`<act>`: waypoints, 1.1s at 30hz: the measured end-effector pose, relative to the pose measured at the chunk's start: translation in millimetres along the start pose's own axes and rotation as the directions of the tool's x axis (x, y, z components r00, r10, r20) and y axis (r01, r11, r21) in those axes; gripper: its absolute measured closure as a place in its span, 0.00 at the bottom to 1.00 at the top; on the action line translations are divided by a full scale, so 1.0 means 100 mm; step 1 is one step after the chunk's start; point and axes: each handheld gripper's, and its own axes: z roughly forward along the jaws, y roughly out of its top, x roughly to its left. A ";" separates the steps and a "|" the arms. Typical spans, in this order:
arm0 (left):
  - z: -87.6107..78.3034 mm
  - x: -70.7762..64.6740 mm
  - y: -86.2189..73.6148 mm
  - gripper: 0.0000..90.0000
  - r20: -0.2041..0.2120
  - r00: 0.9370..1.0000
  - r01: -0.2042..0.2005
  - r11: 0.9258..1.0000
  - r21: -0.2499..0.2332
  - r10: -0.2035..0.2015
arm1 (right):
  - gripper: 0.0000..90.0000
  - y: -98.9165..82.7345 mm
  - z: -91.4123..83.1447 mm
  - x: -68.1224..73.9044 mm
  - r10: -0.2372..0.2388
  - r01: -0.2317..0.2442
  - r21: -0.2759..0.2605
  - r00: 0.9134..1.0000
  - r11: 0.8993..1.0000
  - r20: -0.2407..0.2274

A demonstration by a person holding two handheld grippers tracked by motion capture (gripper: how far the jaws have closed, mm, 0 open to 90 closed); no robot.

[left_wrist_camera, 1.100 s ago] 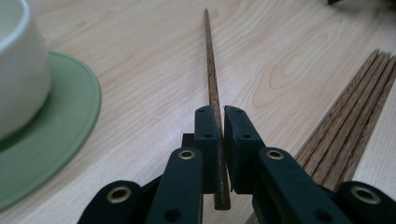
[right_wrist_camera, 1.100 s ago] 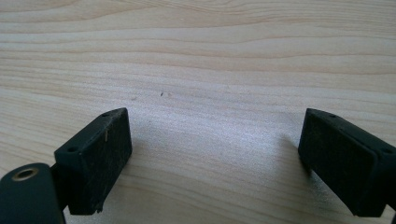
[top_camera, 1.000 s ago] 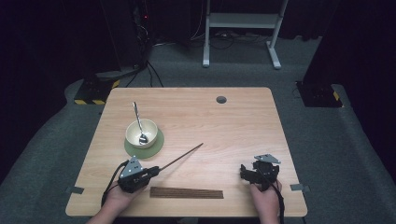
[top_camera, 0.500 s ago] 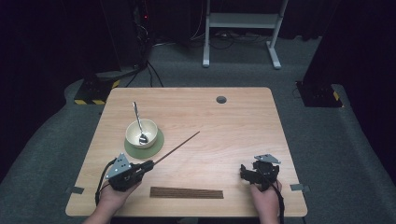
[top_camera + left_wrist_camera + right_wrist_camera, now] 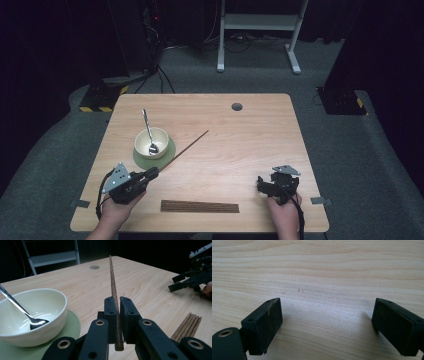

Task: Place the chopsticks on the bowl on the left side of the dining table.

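Dark room, wooden table (image 5: 250, 140) under the lamp. Left gripper (image 5: 117, 315) clamped tight on one chopstick (image 5: 113, 282), held near its thick end, tip slanting up past the bowl (image 5: 151, 142) and its green mat (image 5: 169, 156). Spoon (image 5: 148, 131) leaning inside the bowl. Remaining chopsticks (image 5: 200, 206) lying bundled at the near edge. Right gripper (image 5: 327, 325) spread wide and empty, low above bare wood. Carrying step, seemingly toward the bowl; next move calls for steering the raised tip clear of the spoon and lowering gently.
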 end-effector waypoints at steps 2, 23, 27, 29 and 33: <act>-0.01 0.01 0.01 0.93 -0.004 1.000 -0.001 1.000 -0.003 0.001 | 0.10 0.00 0.00 0.00 0.000 0.000 0.000 1.000 1.000 0.000; -0.04 0.34 -0.07 0.93 -0.090 0.994 0.069 0.998 -0.008 -0.069 | 0.10 0.00 0.00 0.00 -0.001 0.001 0.000 1.000 1.000 0.000; -0.03 0.41 -0.09 0.93 -0.112 0.991 0.074 0.997 -0.007 -0.074 | 0.10 0.00 0.00 0.00 -0.001 0.001 0.001 1.000 1.000 -0.001; -0.03 0.45 -0.10 0.93 -0.124 0.989 0.078 0.997 -0.006 -0.078 | 0.10 0.00 0.00 0.00 -0.001 0.001 0.001 1.000 1.000 -0.001; -0.02 0.52 -0.13 0.93 -0.145 0.985 0.093 0.996 -0.010 -0.093 | 0.10 0.00 0.00 0.00 -0.001 0.001 0.001 1.000 1.000 0.000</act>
